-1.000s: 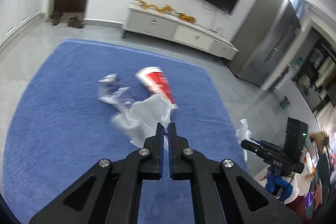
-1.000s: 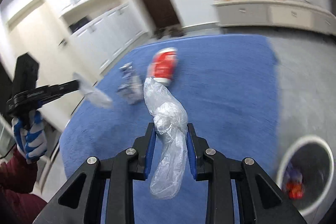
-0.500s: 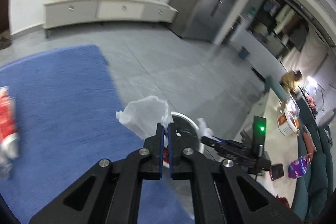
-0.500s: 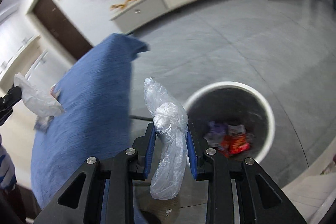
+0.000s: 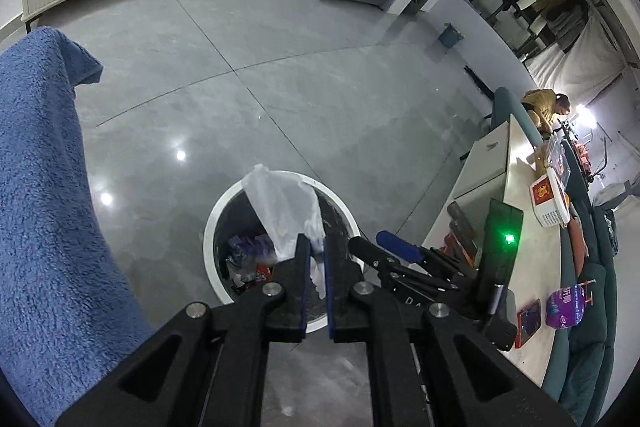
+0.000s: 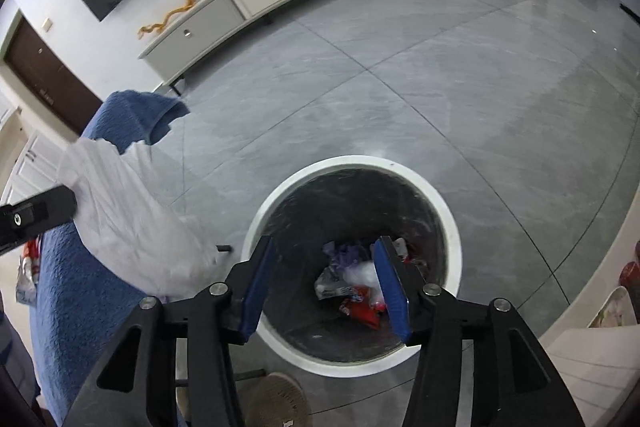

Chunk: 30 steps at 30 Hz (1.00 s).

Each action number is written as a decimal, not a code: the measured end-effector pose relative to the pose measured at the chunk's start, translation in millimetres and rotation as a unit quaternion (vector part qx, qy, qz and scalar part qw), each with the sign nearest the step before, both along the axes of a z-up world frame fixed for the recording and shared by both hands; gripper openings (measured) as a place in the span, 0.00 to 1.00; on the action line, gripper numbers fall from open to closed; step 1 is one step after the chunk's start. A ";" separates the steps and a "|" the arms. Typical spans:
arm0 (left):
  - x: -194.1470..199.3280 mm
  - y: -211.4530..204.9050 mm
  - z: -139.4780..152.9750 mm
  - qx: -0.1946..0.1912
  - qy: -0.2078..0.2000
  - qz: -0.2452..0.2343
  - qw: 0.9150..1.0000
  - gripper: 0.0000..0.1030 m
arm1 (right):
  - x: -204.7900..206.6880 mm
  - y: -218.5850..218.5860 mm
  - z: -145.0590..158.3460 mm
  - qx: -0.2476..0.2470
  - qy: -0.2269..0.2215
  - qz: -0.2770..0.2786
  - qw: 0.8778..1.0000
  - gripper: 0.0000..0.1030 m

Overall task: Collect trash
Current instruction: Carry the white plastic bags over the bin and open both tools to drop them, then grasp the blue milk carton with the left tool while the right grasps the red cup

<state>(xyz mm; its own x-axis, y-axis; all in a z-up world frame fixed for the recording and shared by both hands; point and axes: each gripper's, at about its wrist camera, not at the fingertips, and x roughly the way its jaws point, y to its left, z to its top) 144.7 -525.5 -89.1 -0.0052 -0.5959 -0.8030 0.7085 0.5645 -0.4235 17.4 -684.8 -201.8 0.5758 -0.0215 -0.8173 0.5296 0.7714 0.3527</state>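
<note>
Upward from the left tool [image 5: 314,247] the white tissue [image 5: 284,211] stands.

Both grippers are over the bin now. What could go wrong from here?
1. The left gripper holds the white wrapper with its loose part near the bin's white rim; released now, it may snag there or drift onto the grey floor.
2. The right gripper, whose jaws have just been opening with nothing between them, sits close beside the left; the two could knock together.
</note>
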 end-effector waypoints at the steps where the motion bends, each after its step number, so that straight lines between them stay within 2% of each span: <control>1: -1.6 0.8 0.9 -0.001 -0.002 -0.002 1.000 0.08 | -2.4 -0.9 0.5 0.000 -0.001 -0.003 1.000 0.52; 2: -3.6 4.0 1.9 -0.002 -0.005 -0.002 1.000 0.17 | -3.2 -1.2 0.3 -0.001 -0.002 -0.004 1.000 0.53; 3: -4.0 5.2 3.4 -0.002 -0.009 -0.001 1.000 0.39 | -4.0 -0.7 1.0 -0.002 -0.003 -0.005 1.000 0.54; 5: -5.7 13.1 9.3 -0.013 -0.016 0.012 1.000 0.60 | -7.1 0.9 3.8 -0.004 -0.004 -0.009 1.000 0.54; 9: -8.8 22.8 19.5 -0.028 -0.020 0.020 0.999 0.60 | -13.4 5.7 14.6 -0.010 -0.013 -0.011 1.000 0.54; 12: -15.4 38.9 38.7 -0.050 -0.049 0.032 0.997 0.60 | -18.9 13.0 30.4 -0.020 -0.023 -0.005 1.000 0.54; 17: -25.3 83.2 75.4 -0.085 -0.102 0.071 0.989 0.60 | -22.8 35.8 68.4 -0.044 -0.048 0.017 0.998 0.54; 19: -29.7 104.2 85.7 -0.082 -0.123 0.079 0.986 0.60 | -23.2 47.5 85.0 -0.053 -0.062 0.031 0.996 0.54; 24: -40.2 164.5 100.6 -0.045 -0.160 0.100 0.981 0.60 | -20.9 86.1 125.4 -0.071 -0.101 0.071 0.990 0.55; 30: -40.6 258.0 119.9 -0.021 -0.202 0.180 0.963 0.61 | -8.8 138.7 164.9 -0.083 -0.139 0.124 0.979 0.59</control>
<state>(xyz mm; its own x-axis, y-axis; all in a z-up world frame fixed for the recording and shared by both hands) 104.1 -267.5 30.7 0.5148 -0.5330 -0.6715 0.5826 0.7921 -0.1820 8.6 -546.0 -36.9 0.7795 0.0276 -0.6258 0.2209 0.9227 0.3158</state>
